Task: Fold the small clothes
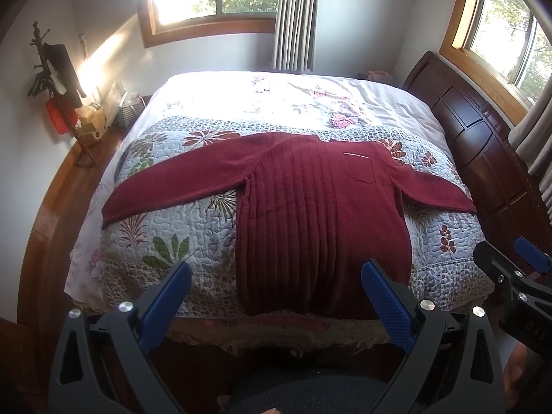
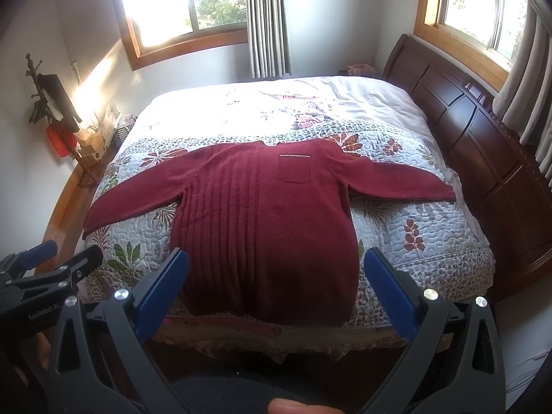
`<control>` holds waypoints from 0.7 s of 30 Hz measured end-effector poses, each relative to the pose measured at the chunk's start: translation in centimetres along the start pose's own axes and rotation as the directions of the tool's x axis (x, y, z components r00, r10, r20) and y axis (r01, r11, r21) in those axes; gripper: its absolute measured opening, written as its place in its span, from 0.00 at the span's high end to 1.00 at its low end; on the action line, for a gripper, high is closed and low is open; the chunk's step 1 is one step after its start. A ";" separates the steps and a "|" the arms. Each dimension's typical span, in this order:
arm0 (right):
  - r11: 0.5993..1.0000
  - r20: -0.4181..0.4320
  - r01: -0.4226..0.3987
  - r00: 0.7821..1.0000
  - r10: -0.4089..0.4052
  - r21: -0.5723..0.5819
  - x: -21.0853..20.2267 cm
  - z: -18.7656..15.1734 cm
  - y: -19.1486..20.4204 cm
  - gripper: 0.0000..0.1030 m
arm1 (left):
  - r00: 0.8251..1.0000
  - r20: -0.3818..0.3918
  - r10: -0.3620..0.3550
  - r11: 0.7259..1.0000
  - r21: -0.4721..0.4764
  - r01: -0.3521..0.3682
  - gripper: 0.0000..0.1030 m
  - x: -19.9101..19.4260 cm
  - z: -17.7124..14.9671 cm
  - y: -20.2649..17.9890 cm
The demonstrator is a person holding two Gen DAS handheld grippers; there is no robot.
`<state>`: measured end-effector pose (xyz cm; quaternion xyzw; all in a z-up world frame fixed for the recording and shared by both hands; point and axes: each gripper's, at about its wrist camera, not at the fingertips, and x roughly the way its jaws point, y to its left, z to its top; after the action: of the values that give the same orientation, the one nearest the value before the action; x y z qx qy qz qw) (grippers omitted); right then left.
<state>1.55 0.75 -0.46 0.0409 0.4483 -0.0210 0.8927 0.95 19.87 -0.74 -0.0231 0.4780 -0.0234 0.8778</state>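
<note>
A dark red sweater [image 1: 310, 207] lies flat on the flowered quilt [image 1: 179, 227] of the bed, front side up, with both sleeves spread out to the sides and its hem at the near edge of the bed. The left gripper [image 1: 276, 296] is released, its blue fingers wide apart above the hem, touching nothing. The right gripper [image 2: 276, 286] is also released and empty, just beside the left one.

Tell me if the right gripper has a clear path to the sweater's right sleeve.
Probably yes. The right gripper is open and holds nothing, and the sleeve lies flat on the quilt with nothing on it or between.
</note>
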 end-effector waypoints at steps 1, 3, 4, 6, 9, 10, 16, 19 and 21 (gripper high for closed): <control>1.000 -0.001 0.001 1.000 -0.001 -0.001 0.1 0.0 0.0 0.03 | 1.000 -0.003 -0.002 1.000 -0.001 0.002 0.04 0.1 0.0 0.1; 1.000 -0.001 0.001 1.000 -0.001 0.000 0.2 0.0 0.1 0.03 | 1.000 -0.007 -0.001 1.000 0.004 0.001 0.04 0.6 0.2 0.2; 1.000 -0.003 0.003 1.000 -0.003 0.002 0.3 0.0 0.1 0.03 | 1.000 -0.008 -0.001 1.000 0.008 0.001 0.04 0.7 0.3 0.2; 1.000 -0.006 0.005 1.000 -0.005 0.003 0.6 0.2 0.4 0.03 | 1.000 -0.009 -0.004 1.000 0.012 0.004 0.04 1.0 0.4 0.2; 1.000 -0.013 0.009 1.000 -0.009 -0.001 1.1 0.4 0.8 0.03 | 1.000 -0.004 -0.011 1.000 0.017 0.012 0.04 1.4 0.7 0.4; 1.000 -0.011 0.010 1.000 -0.010 -0.003 1.2 0.5 0.9 0.03 | 1.000 0.001 -0.010 1.000 0.019 0.010 0.04 1.5 0.8 0.4; 1.000 0.065 0.009 0.998 -0.007 -0.020 3.5 0.4 1.4 0.03 | 0.995 0.096 -0.034 0.999 0.042 0.030 0.04 2.6 1.3 1.0; 0.998 0.018 0.014 1.000 -0.013 -0.066 6.2 0.0 1.6 0.03 | 0.982 0.179 -0.061 0.993 0.107 0.042 0.04 3.6 1.5 1.0; 0.997 0.078 0.024 0.997 -0.018 -0.068 5.9 0.4 1.2 0.03 | 0.971 0.211 -0.110 0.986 0.145 0.080 0.04 4.4 1.7 1.1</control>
<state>5.48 1.88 -4.90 0.0044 0.4145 -0.0163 0.9099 4.79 20.76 -3.61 0.0111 0.3741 -0.0953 0.9224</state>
